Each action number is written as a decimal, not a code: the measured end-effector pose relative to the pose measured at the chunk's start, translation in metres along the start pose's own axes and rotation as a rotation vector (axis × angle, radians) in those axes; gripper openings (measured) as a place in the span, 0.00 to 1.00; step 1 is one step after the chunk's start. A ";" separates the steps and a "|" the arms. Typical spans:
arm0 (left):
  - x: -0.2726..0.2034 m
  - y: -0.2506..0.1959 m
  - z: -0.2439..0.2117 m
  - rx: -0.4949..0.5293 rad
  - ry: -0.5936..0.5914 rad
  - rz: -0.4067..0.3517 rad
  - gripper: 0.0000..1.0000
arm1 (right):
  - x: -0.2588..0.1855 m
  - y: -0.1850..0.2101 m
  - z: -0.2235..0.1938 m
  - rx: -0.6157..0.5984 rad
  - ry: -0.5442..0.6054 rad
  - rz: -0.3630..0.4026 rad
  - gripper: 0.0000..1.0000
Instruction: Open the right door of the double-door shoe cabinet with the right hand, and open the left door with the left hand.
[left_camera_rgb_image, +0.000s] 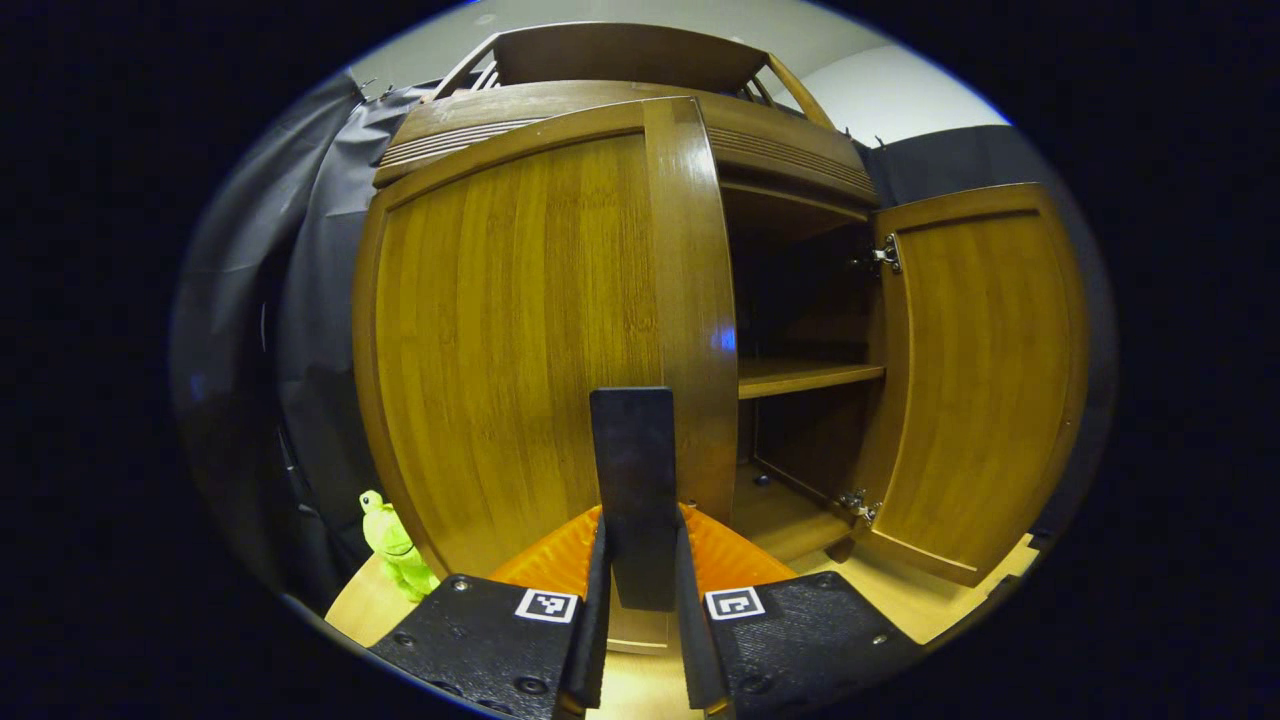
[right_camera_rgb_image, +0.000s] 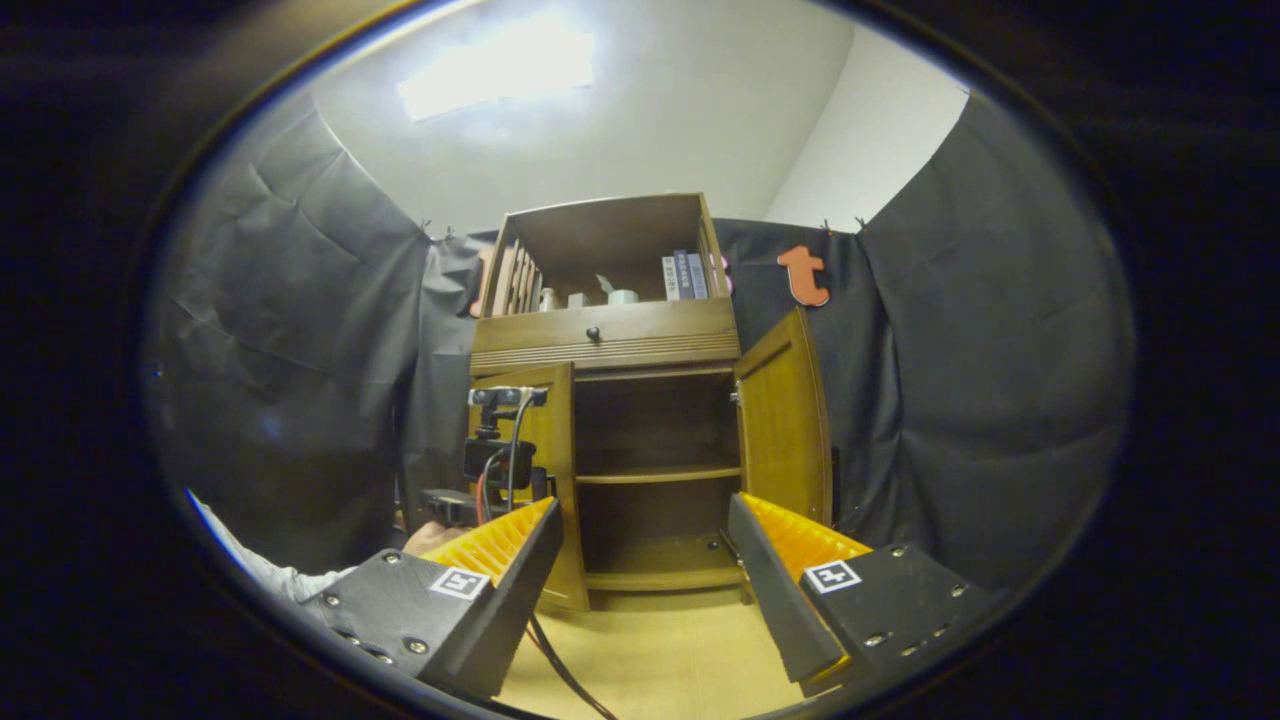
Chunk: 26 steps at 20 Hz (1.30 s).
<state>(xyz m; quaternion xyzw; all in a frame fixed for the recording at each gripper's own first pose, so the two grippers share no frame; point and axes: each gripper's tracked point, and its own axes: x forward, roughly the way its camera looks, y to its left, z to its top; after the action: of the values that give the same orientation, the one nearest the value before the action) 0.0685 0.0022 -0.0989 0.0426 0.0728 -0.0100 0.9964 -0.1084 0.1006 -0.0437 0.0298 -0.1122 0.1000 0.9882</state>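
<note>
L gripper (left_camera_rgb_image: 640, 600): jaws pinched on a flat black handle (left_camera_rgb_image: 632, 480) at 6 o'clock in the left gripper view, at the free edge of the left door (left_camera_rgb_image: 520, 340). That door fills the view from 9 to 12 o'clock and looks partly swung out. Right door (left_camera_rgb_image: 975, 380) at 3 o'clock stands wide open, hinges showing, w/ shelf (left_camera_rgb_image: 805, 375) and dark interior between the two.

R gripper (right_camera_rgb_image: 640, 590): jaws spread wide, holding nothing, well apart from the shoe cabinet (right_camera_rgb_image: 610, 340), which sits at centre in the right gripper view. The L gripper and a hand show at 8 o'clock by the left door.

Risks, as I judge them: left door only half open; a straight pull instead of following the hinge arc could slip the pinch off the thin handle. The green toy (left_camera_rgb_image: 395, 545) at 7 o'clock by the cabinet base may block or get knocked by the door's swing.

Writing: only square black-and-white markers on the gripper fingers; book spines on top shelf too small to read.
</note>
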 end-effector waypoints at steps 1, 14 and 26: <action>-0.006 0.001 -0.001 -0.003 0.007 -0.006 0.34 | 0.001 -0.001 0.000 -0.003 0.001 -0.002 0.94; -0.078 0.034 -0.007 -0.012 -0.048 -0.037 0.30 | -0.001 0.008 0.000 -0.005 0.003 0.001 0.99; -0.131 0.097 -0.012 -0.005 -0.090 0.048 0.22 | 0.013 0.036 -0.013 -0.019 0.035 0.069 0.94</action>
<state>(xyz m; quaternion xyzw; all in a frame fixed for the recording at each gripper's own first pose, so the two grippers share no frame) -0.0606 0.1021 -0.0838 0.0415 0.0269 0.0121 0.9987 -0.1008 0.1389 -0.0521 0.0148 -0.0966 0.1333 0.9862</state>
